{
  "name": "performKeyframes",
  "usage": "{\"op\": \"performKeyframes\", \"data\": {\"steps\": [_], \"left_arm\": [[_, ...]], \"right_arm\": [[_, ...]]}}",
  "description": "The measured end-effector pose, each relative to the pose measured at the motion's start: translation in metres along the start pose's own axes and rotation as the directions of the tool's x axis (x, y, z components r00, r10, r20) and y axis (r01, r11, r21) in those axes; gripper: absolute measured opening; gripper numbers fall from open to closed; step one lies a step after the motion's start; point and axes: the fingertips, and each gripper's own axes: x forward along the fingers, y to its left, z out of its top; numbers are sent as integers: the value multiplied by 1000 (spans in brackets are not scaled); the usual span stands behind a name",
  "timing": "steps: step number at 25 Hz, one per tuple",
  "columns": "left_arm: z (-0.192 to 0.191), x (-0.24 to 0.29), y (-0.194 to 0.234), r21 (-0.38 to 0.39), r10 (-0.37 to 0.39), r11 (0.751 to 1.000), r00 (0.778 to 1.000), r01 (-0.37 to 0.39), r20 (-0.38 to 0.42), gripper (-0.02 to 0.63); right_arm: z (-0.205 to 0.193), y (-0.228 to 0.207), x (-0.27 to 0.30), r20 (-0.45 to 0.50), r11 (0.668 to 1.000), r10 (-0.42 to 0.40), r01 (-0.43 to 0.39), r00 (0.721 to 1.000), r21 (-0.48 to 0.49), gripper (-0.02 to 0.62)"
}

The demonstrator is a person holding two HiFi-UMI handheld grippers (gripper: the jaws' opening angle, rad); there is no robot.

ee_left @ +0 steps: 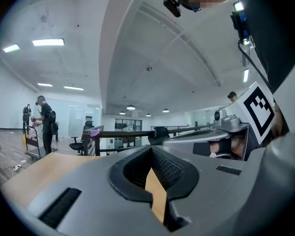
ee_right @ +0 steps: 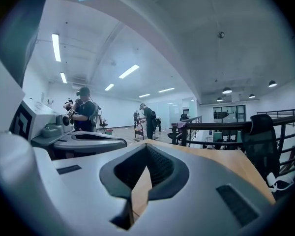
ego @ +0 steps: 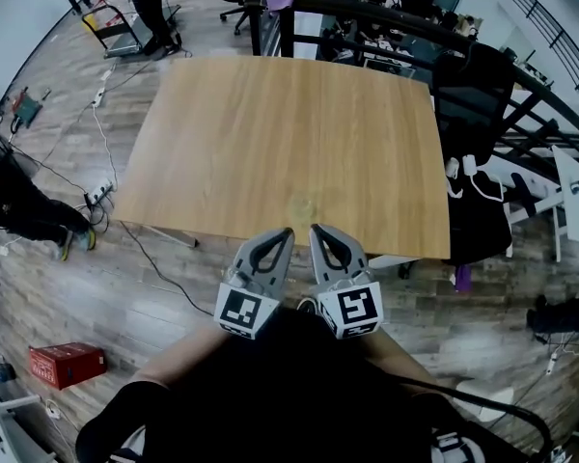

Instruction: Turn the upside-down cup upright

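No cup shows in any view. The wooden table (ego: 270, 133) is bare in the head view. My left gripper (ego: 283, 232) and right gripper (ego: 318, 230) are side by side over the table's near edge, close to the person's body, both pointing across the table. Each is shut with nothing between its jaws. In the left gripper view the left gripper (ee_left: 150, 151) has its jaws closed together, with the tabletop (ee_left: 44, 173) beyond and the right gripper's marker cube (ee_left: 258, 107) beside it. The right gripper view shows the right gripper (ee_right: 146, 149) closed the same way.
A black chair (ego: 473, 95) and a dark railing (ego: 386, 13) stand at the table's far right. A red box (ego: 68, 365) lies on the floor at the left, with cables (ego: 101, 162) nearby. People and a cart (ego: 125, 22) are at the back left.
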Motion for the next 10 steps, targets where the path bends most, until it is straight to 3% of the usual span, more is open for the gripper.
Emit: {"op": "performKeyframes", "data": {"steps": [10], "left_arm": [[11, -23, 17, 18, 25, 1000, 999, -26, 44, 8]], "right_arm": [[12, 29, 2, 27, 999, 4, -3, 1000, -45, 12]]}}
